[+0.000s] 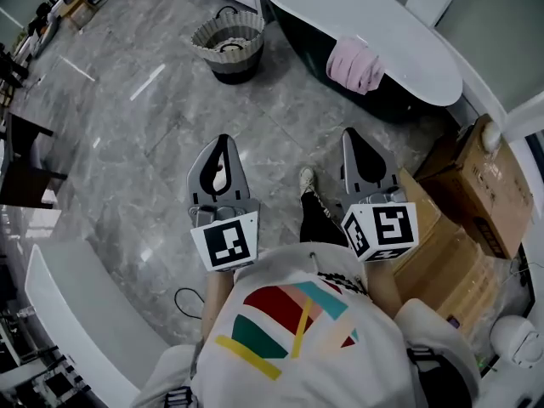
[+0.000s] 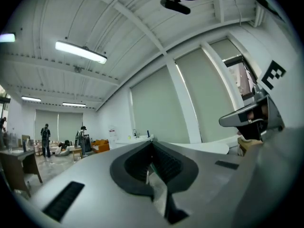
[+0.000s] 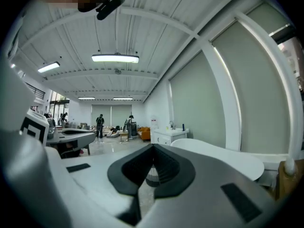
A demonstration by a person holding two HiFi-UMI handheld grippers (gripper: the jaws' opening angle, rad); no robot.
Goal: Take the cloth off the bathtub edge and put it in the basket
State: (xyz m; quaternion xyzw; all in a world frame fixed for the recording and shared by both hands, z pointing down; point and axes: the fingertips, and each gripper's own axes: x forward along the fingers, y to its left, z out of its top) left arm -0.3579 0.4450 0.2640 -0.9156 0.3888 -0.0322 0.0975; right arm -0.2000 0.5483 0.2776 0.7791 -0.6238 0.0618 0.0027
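Head view, 9 o'clock: a dark table (image 1: 21, 155) at the frame edge. A white counter (image 1: 76, 313) runs along 8 o'clock.

11 o'clock: basket (image 1: 228, 48), round, woven, upright on the grey marble floor (image 1: 127, 143), mouth open upward. What lies in it cannot be made out. It stands near the tub's end but does not touch it.

Centre, left: left gripper (image 1: 223, 143), pointing toward 12 o'clock, held out over bare floor. In its own view, the jaws are fully closed, pads meeting, nothing between them.

Between the grippers, a shoe (image 1: 308, 179) on the floor.

Centre, right: right gripper (image 1: 353, 138), parallel to the left and level with it, also pointing to 12 o'clock. Its own view shows the jaws pressed together and empty.

1 o'clock: cloth (image 1: 355, 66), pink, draped over the near rim of the tub (image 1: 399, 41) and hanging down its dark outer wall. It is well apart from both grippers and from the basket. The tub is white inside and runs from 12 to 2 o'clock.

3 o'clock: cardboard boxes (image 1: 476, 185), stacked just beside the person.
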